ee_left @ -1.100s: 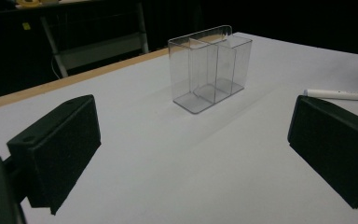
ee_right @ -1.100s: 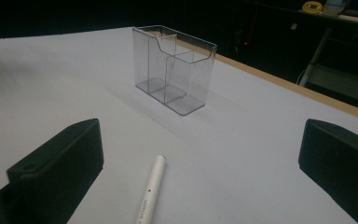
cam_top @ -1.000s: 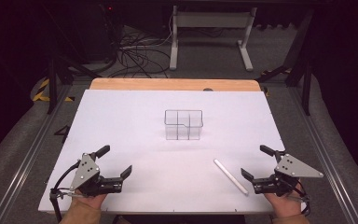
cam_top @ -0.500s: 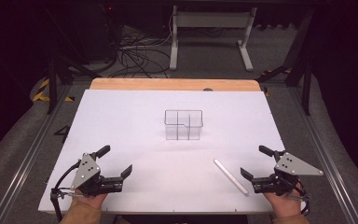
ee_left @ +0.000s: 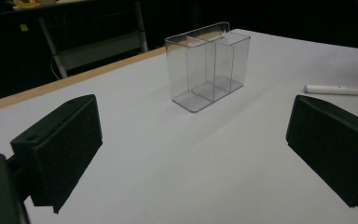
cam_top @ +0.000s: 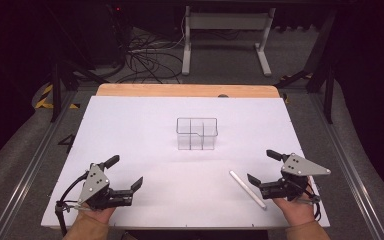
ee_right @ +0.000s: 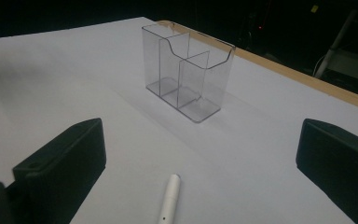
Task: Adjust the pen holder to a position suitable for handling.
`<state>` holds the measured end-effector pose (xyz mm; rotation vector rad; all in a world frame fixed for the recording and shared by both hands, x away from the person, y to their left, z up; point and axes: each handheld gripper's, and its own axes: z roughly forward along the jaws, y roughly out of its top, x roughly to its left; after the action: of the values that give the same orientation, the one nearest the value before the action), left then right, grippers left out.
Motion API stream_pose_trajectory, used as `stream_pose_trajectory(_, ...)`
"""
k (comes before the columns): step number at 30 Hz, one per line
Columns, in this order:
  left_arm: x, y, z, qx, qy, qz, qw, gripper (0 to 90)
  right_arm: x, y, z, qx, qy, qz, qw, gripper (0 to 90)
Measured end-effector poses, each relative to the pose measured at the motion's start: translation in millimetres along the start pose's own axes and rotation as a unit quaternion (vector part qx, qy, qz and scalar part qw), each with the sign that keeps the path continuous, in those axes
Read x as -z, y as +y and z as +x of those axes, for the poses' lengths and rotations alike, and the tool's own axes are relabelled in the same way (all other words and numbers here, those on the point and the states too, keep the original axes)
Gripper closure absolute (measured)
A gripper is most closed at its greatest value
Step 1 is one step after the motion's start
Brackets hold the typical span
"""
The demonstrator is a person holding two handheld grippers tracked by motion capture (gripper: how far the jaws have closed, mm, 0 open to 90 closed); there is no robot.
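Both claws — left (cam_top: pixel 121 173), right (cam_top: pixel 263 166) — rested wide open and empty on the bench (cam_top: pixel 145 125). The pen (cam_top: pixel 247 189) lay just beside the right claw, the holder (cam_top: pixel 196 133) mid-bench. Probably pen goes first: straddle its middle, close squarely.

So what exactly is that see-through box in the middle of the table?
The box is a small clear plastic organizer, open at the top, split by thin walls into compartments, with one long side cut lower in a curve. It looks empty. It stands upright on the white table, near its middle, touching nothing else; the white pen and both grippers are well clear of it.
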<state>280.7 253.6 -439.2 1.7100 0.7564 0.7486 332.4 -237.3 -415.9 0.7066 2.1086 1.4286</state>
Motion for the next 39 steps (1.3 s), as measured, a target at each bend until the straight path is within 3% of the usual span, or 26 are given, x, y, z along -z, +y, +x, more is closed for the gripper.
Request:
stream_pose_trajectory(14, -7.9, -1.0, -1.4, 0.001, -0.016, 0.008, 0.9998, 4.7, -28.4, 18.1, 3.8, 0.004, 0.01, 0.026, 0.9996, 0.1)
stream_pose_trajectory(23, -10.2, -0.7, -5.3, -0.015, -0.012, 0.017, 0.9997, 4.9, -38.1, 25.1, -0.1, -0.002, 0.029, 0.044, 0.9986, 0.1)
stream_pose_trajectory(30, -8.7, -1.2, -2.2, -0.006, -0.01, 0.013, 0.9998, 4.9, -42.5, 30.1, -0.2, -0.027, 0.041, 0.081, 0.9955, 2.0)
stream_pose_trajectory(35, -9.6, -1.2, -1.8, -0.004, -0.012, 0.013, 0.9998, 4.9, -44.6, 31.0, 1.1, -0.024, 0.039, 0.091, 0.9948, 2.7)
stream_pose_trajectory(39, -10.3, -0.9, -2.3, -0.004, -0.012, 0.012, 0.9998, 4.9, -45.8, 34.7, 2.6, -0.014, 0.034, 0.13, 0.9908, 6.1)
